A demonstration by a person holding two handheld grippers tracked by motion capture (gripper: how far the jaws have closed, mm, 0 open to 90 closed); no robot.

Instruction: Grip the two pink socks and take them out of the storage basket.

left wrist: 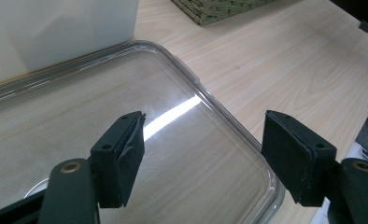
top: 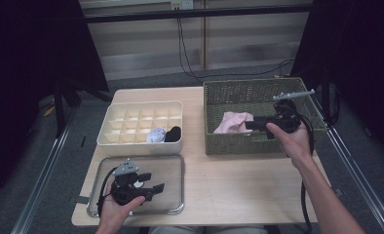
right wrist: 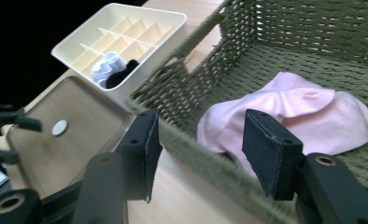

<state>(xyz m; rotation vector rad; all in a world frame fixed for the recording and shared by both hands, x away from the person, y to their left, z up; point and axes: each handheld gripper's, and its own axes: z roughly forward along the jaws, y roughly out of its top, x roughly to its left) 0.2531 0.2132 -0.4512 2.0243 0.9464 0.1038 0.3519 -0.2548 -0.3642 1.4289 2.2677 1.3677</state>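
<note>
Pink folded cloth (right wrist: 289,116) lies in the green woven basket (right wrist: 247,46) just beyond the right gripper (right wrist: 198,154), its jaws apart and empty. Left gripper (left wrist: 203,158) hovers with jaws wide over the clear plastic tray (left wrist: 229,116).

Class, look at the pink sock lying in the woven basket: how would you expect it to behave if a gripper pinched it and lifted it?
The pink sock lies crumpled with soft folds, so it would probably droop and hang limp. It looks like thin fabric, so likely light. Its knit could snag on the woven basket.
</note>
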